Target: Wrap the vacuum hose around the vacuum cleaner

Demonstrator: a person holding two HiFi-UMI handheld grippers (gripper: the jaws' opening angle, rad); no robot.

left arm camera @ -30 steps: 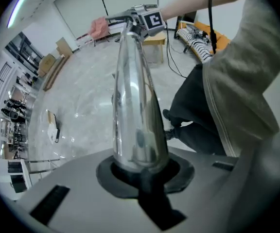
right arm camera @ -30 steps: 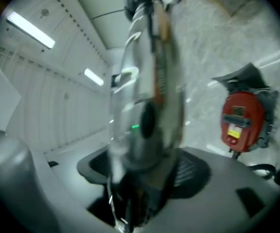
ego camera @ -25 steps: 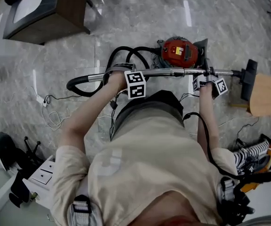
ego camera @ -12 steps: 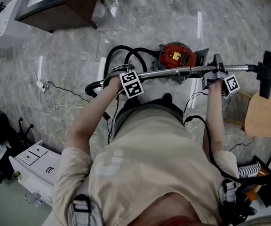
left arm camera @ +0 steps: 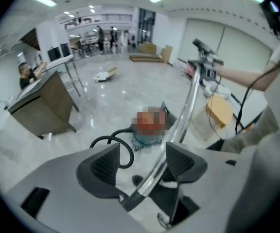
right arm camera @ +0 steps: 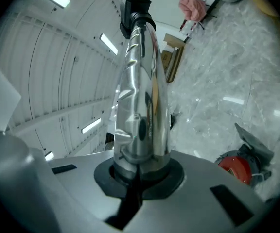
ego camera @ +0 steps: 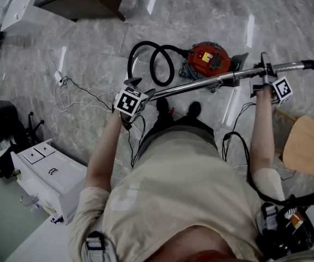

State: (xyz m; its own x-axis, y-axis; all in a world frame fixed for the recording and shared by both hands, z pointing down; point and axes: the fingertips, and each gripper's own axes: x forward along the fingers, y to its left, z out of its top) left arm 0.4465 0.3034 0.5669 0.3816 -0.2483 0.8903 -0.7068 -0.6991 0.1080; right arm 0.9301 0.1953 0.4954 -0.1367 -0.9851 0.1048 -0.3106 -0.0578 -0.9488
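Hose (ego camera: 146,64): black, one; lies in two loose loops on the floor (ego camera: 91,37), just beside the vacuum cleaner, not yet wound round it.
Vacuum cleaner (ego camera: 209,59): red canister, one; stands on the floor ahead of the person's feet.
Wand (ego camera: 200,83): polished metal tube, one; held level above the cleaner.
Left tongs (left arm camera: 142,166): opening; the wand passes between the pads, which no longer press on it.
Right tongs (right arm camera: 139,176): clamped tight on the wand.
Risk, wand: likely to droop or twist, since one grip on smooth metal now carries it.
Risk, hose: a tug could drag or tip the cleaner.
Risk, cables (ego camera: 64,89): loose near the feet; could snag.
Count, other: stool (ego camera: 307,143), one.
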